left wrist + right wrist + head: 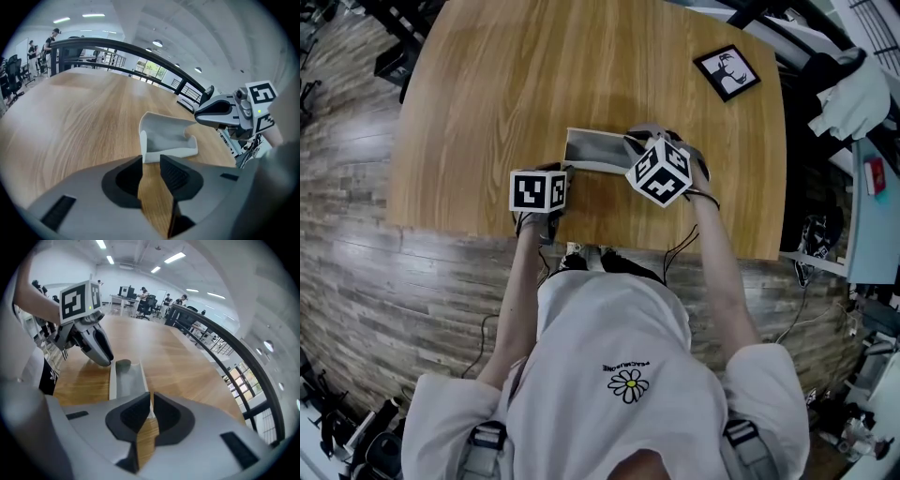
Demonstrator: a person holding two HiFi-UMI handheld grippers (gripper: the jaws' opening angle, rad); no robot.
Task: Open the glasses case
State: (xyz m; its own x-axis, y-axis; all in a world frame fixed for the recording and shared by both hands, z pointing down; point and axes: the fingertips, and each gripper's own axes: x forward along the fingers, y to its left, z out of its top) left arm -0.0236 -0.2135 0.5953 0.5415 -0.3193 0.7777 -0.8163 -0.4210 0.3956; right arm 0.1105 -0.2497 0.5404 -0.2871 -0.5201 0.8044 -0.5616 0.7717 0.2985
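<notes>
Currently the glasses case (596,148) is being held open on the surface (487,94), grey lining showing, its thin wall being pinched by the right claw (150,398); the left claw (151,161) is being held narrowly parted at its end.

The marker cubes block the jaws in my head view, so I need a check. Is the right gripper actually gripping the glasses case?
Observer: Yes. In the right gripper view, the right gripper is closed on one thin side wall of the glasses case, which lies open.
Operator: And the left one, is it clamped on too?
Observer: No. In the left gripper view, the left gripper has its jaws slightly apart, with the wooden table showing between them. The case's near corner sits right at the tips, not pinched.
</notes>
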